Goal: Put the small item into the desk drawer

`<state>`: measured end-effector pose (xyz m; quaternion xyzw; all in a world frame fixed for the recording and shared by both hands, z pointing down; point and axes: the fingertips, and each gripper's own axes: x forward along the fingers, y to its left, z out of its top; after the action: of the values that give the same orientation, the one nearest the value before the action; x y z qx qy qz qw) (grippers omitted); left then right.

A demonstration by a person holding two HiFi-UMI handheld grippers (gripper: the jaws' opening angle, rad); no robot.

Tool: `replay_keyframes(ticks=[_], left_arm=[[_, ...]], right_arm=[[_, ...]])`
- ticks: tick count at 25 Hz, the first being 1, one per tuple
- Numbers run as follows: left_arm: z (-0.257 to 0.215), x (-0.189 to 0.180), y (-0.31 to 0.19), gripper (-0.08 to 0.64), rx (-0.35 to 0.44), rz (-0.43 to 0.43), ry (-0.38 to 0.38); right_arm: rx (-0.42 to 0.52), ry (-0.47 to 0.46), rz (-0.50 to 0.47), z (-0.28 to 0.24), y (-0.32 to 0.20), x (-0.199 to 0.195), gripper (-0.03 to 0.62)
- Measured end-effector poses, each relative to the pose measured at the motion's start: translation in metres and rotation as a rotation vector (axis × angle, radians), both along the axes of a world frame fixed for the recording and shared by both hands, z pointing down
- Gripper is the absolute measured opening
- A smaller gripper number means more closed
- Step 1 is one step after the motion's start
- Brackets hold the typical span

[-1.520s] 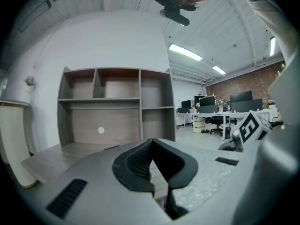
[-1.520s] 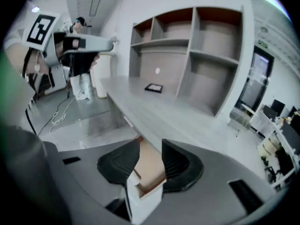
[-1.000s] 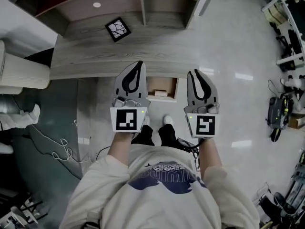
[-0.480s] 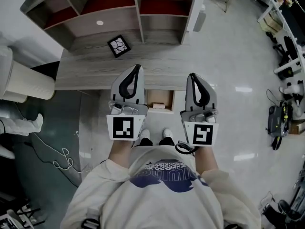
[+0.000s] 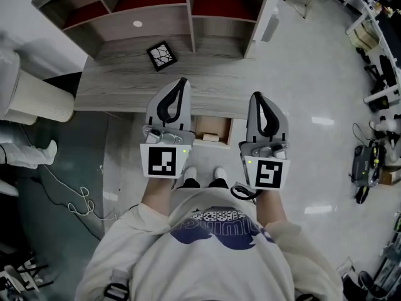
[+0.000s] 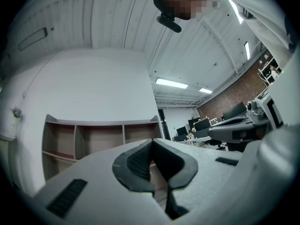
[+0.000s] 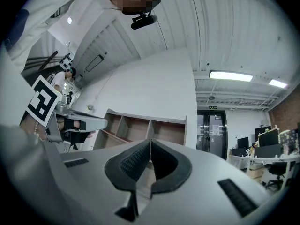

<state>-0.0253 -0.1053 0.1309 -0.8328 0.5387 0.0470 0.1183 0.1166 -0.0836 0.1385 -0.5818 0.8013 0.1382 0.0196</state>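
A small black square item with a white crack pattern [image 5: 162, 55] lies on the grey wooden desk [image 5: 113, 86], in front of the shelf unit [image 5: 156, 11]. Below the desk's front edge a drawer [image 5: 216, 121] stands open between my two grippers, with a pale object [image 5: 210, 137] in it. My left gripper [image 5: 182, 82] is shut and empty, its tips over the desk's front edge. My right gripper [image 5: 256, 96] is also shut with nothing in it, to the right of the drawer. In the gripper views the left gripper [image 6: 152, 142] and right gripper [image 7: 150, 141] have their pads touching, pointing at the shelves.
A white padded cylinder [image 5: 34, 99] stands left of the desk, with another person's legs [image 5: 25, 155] and a loose cable [image 5: 72, 190] on the floor nearby. My white shoes [image 5: 203, 174] are in front of the drawer. Office furniture [image 5: 376, 74] lines the right edge.
Both grippers have stayed side by side in front of the drawer, shifting only slightly. The head view has drifted, showing more of the shelf unit.
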Motion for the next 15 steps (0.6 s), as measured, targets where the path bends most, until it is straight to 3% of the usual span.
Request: replay_keyframes(ticks=[15], left_arm=[[0.0063, 0.0011, -0.0078, 0.008, -0.020, 0.012, 0.003]], right_arm=[[-0.028, -0.003, -0.025, 0.0045, -0.0091, -0.0048, -0.002]])
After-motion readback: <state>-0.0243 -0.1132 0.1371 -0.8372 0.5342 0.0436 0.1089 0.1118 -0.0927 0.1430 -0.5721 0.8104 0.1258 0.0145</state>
